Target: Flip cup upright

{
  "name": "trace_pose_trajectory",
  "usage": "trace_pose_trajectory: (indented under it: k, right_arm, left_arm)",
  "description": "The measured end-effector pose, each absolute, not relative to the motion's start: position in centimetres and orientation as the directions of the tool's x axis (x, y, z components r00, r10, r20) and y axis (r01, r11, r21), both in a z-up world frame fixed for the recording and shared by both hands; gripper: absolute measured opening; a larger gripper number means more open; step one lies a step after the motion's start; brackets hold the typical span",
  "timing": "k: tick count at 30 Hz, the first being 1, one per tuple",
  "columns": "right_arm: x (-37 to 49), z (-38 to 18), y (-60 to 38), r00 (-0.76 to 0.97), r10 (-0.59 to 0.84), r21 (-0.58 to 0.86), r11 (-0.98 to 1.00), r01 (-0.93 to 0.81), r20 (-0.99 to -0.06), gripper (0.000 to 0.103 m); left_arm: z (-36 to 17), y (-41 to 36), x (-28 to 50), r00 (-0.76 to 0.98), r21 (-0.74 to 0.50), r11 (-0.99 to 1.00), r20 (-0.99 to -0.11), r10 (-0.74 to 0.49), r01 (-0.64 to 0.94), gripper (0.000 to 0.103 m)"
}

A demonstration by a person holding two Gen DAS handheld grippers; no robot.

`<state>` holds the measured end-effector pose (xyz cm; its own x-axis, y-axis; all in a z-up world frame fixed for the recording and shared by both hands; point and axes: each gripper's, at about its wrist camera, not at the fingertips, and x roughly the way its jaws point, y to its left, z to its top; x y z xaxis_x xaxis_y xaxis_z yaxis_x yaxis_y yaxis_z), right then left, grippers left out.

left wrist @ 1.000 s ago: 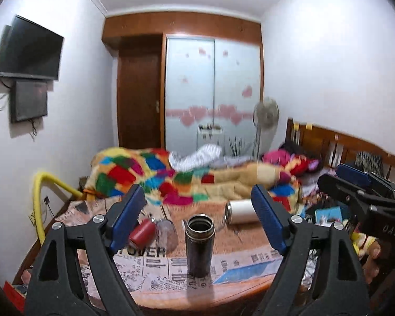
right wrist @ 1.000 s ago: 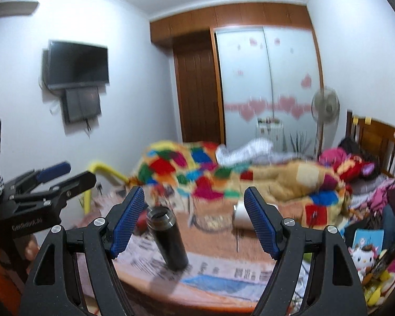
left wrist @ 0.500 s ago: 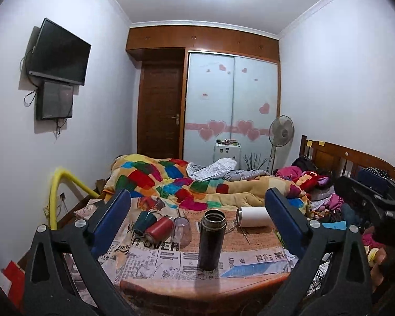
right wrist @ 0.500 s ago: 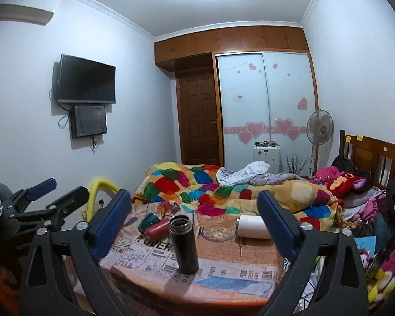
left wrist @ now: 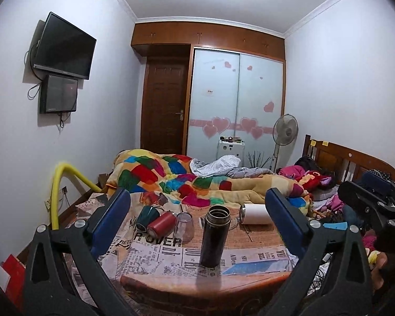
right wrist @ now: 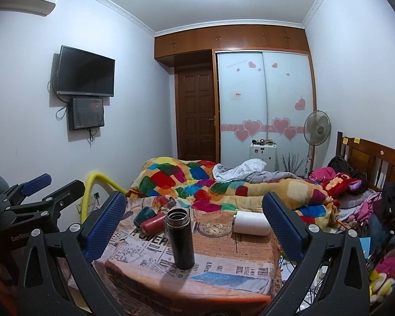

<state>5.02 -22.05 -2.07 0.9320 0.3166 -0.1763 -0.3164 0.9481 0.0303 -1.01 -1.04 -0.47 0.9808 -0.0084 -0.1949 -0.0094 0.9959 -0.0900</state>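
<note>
Cups counted on the newspaper-covered table [left wrist: 171, 284]: five, plus one glass dish. Black steel flask [left wrist: 214, 236] upright near the front edge, mouth open, standing alone. White cup [left wrist: 255, 213] on its side at the far right, mouth facing left, just beside the glass dish [right wrist: 214, 228]. Green cup [left wrist: 146, 216] and red cup [left wrist: 161, 222] lying tipped and touching at the far left. Clear glass [left wrist: 184, 225] standing mouth-down just right of the red one.

Left gripper [left wrist: 197, 221] spread wide, empty, well back from the table, blue pads framing the whole group. Right gripper [right wrist: 193, 221] likewise wide and empty, framing the flask and white cup.

Bare newspaper around the flask on every side. Colourful quilt [left wrist: 171, 176] pressing against the far table edge, behind the cups.
</note>
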Motion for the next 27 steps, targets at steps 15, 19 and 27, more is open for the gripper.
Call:
trace_pose_trajectory:
  k: [15,19,27]
  right_arm:
    - [4.92,-2.52,-22.67,0.931,0.317,0.031,0.948,-0.316,-0.183,0.103]
    - [4.98,-2.59,-22.70,0.931,0.315,0.030,0.949,-0.315,-0.183,0.103]
    - [5.03,-2.63,-22.79,0.931,0.315,0.029,0.949,-0.315,-0.184,0.103]
  left_arm:
    - [-0.88,-1.35,-0.40,0.980,-0.082,0.997,-0.200,-0.016,0.000,0.103]
    - [-0.89,-1.36,-0.40,0.980,-0.083,0.997,-0.199,-0.018,0.001,0.103]
    - [-0.80,-1.46,-0.41,0.980,-0.085,0.996,-0.197,-0.020,0.004,0.103]
